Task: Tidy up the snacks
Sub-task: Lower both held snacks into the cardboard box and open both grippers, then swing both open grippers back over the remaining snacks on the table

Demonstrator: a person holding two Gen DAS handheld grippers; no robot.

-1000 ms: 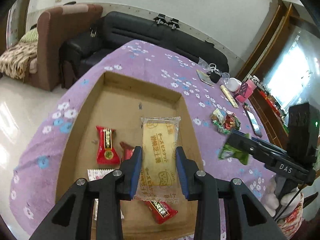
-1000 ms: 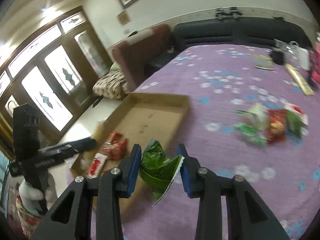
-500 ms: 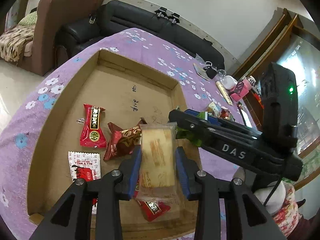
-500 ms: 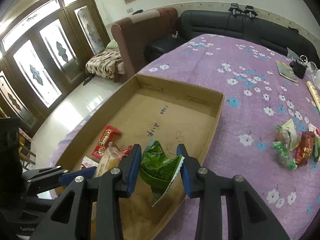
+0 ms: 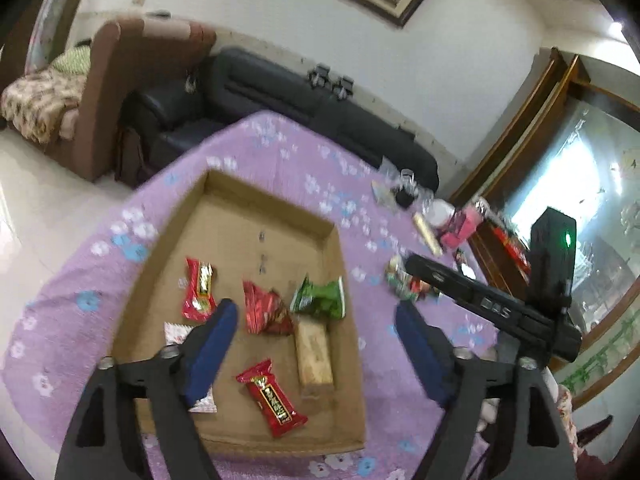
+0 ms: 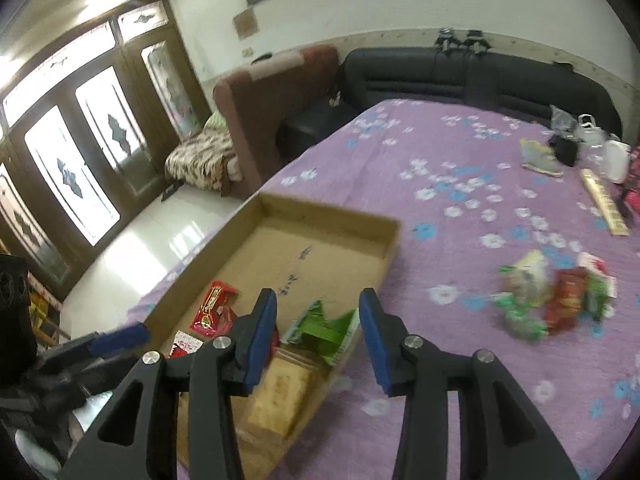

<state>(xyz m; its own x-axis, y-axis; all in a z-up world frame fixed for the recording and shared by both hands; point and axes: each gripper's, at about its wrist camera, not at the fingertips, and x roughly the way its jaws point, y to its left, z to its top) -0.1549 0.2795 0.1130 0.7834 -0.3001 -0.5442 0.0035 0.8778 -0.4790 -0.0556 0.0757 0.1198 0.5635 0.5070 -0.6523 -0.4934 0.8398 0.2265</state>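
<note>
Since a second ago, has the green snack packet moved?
Yes. The green snack packet has left the right tongs, whose jaws are opening, and now lies inside the cardboard tray by its right wall, beside the beige biscuit pack.

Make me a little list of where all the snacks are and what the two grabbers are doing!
box: cardboard tray on the purple flowered tablecloth
in box: green packet, tan biscuit pack, red candies, a white packet
still outside: snack pile on the cloth
left gripper: jaws opening, nothing between them
right gripper: jaws opening, above the green packet, not pressing it
</note>
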